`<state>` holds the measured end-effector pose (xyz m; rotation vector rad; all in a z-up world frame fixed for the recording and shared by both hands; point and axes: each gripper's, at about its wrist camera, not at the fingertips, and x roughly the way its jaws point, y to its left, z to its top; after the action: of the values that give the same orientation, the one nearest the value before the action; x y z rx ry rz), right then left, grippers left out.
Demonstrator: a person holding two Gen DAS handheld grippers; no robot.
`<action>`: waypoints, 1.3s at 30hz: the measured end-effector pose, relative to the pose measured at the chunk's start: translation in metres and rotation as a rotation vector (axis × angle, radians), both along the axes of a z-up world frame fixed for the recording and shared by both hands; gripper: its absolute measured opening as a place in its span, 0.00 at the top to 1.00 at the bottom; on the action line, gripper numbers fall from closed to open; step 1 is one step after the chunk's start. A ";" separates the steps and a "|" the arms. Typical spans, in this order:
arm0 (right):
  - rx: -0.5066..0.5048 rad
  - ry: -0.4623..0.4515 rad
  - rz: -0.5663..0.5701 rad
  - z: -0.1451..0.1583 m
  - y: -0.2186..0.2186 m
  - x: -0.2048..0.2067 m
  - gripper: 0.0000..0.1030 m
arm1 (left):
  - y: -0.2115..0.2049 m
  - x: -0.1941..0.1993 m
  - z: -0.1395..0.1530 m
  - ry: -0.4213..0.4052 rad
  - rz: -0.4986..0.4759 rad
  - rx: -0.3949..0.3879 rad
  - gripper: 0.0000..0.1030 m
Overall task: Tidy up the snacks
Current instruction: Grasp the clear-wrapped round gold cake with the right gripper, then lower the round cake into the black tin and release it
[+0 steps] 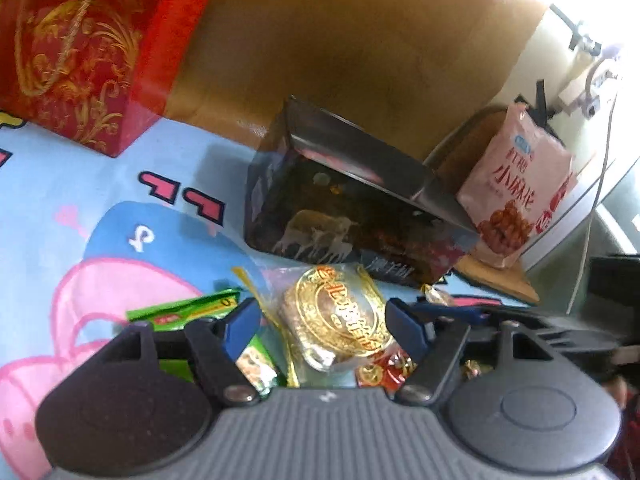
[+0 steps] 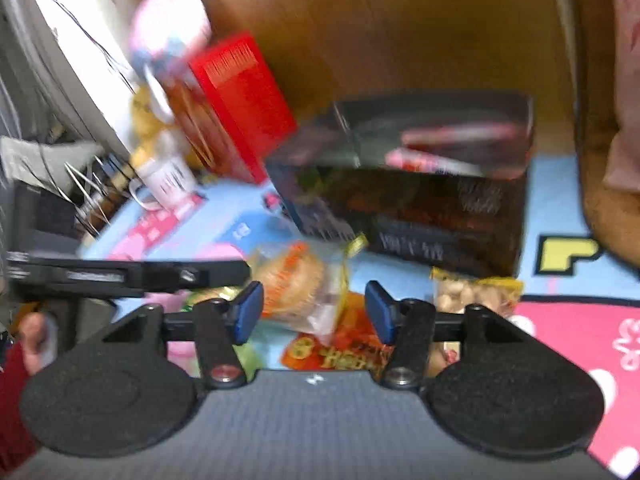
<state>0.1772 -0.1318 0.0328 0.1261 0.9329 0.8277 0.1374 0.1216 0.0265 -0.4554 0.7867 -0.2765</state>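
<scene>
Loose snacks lie on a cartoon mat in front of an open dark box (image 1: 352, 208). My left gripper (image 1: 324, 326) is open, its blue pads either side of a clear-wrapped pastry with a gold label (image 1: 340, 312). A green packet (image 1: 192, 312) lies under its left finger, and a red-gold packet (image 1: 380, 372) lies near the right finger. My right gripper (image 2: 314, 312) is open over the same pastry (image 2: 296, 284) and a red-orange packet (image 2: 344, 352). A yellow peanut bag (image 2: 476, 296) lies to its right, below the dark box (image 2: 404, 188).
A red gift bag (image 1: 80, 48) stands at the back left on the mat. A pink snack bag (image 1: 516, 188) leans on a wooden stand right of the box. A wooden panel (image 1: 340, 40) is behind. A red box (image 2: 236, 108) and clutter sit at left in the right wrist view.
</scene>
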 end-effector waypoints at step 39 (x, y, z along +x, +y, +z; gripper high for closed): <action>0.051 -0.072 -0.372 -0.019 -0.092 0.002 0.53 | -0.039 -0.002 0.015 -0.107 -0.044 0.013 0.32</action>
<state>0.1790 -0.2237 0.0137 0.3027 0.7896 0.5081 0.1351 0.0827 0.0413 -0.4077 0.6941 -0.3342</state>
